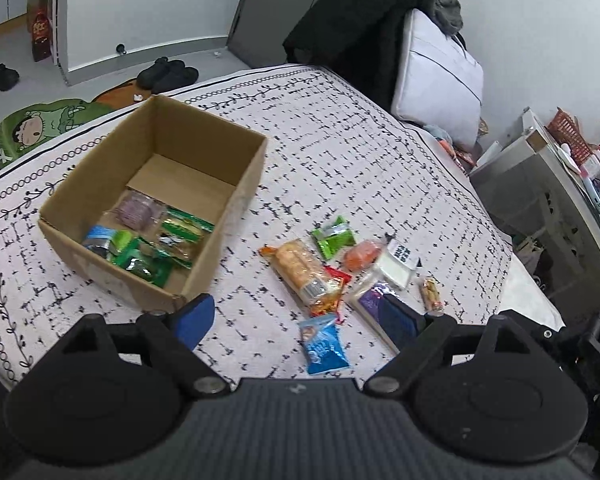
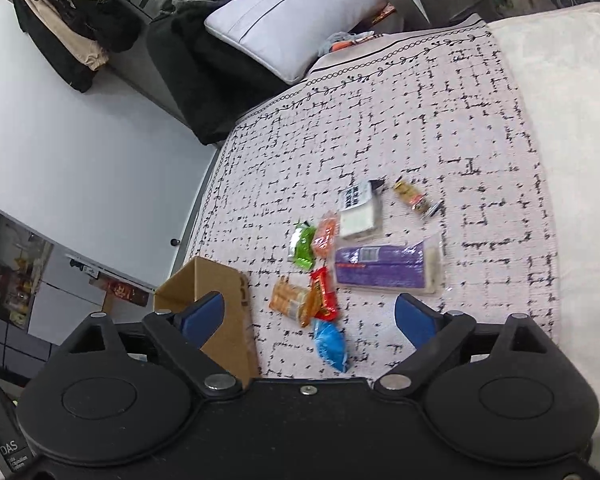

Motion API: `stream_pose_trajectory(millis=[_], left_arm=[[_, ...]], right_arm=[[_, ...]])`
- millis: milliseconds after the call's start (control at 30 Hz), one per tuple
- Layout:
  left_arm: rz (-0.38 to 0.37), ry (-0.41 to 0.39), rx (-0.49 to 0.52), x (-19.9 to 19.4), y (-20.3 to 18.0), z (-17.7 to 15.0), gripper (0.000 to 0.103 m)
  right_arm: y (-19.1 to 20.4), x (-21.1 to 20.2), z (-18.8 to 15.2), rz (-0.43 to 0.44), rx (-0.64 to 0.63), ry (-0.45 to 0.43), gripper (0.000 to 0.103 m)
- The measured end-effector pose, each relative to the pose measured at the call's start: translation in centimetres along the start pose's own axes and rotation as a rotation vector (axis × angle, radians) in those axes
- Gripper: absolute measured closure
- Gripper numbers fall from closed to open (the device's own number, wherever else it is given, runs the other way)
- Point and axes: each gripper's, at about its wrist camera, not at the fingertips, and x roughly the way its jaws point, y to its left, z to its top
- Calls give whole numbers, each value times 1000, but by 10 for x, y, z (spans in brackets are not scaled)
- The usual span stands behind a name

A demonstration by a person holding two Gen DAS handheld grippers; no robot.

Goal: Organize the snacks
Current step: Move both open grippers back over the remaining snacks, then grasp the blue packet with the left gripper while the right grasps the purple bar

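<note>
The patterned bedspread (image 1: 340, 152) carries everything, white with black dashes and a looped border; wide bare cloth lies beyond the snacks toward the pillow (image 1: 436, 80) and to the right of them in the right wrist view. The cardboard box (image 1: 236, 196) stands open-topped on it, left of the loose pile, its long axis running from near the left gripper away toward the bed's far edge; inside, at its near end, lie green packets (image 1: 180, 232), a purple-tinted clear pack (image 1: 138, 208) and a blue-and-silver one (image 1: 98, 238), while the far half of its floor is bare. Among the loose snacks, the purple flat pack (image 2: 384, 266) is the largest, lying crosswise in the right wrist view; the cracker sleeve (image 1: 300, 272) points diagonally, one end toward the box; a white packet (image 2: 358, 212) sits above the purple one; the blue pouch (image 1: 324, 344) lies nearest the grippers; a red wrapper (image 2: 324, 294), an orange packet (image 2: 325, 236) and a green pouch (image 2: 303, 246) cluster between; a small bar (image 2: 414, 198) lies apart, angled, on the outer side. The left gripper (image 1: 296, 318) hangs with fingers spread wide, holding nothing; the right gripper (image 2: 310, 316) likewise gapes empty above the blue pouch.
</note>
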Motion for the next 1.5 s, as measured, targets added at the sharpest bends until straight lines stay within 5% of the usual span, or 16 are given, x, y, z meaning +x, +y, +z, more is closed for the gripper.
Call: stream_pose_trajectory(millis=[233, 400, 833, 1500], left_arm=[[-13, 11, -1, 17, -16, -11, 16], [-18, 29, -18, 33, -20, -19, 19], [-18, 126, -39, 86, -23, -30, 47], [-14, 232, -69, 144, -24, -33, 57]], right_arm=[[-15, 5, 6, 13, 45, 12, 12], [-28, 15, 8, 18, 114, 33, 25], [-35, 59, 27, -55, 152, 67, 32], [-16, 123, 47, -147, -40, 106, 32]])
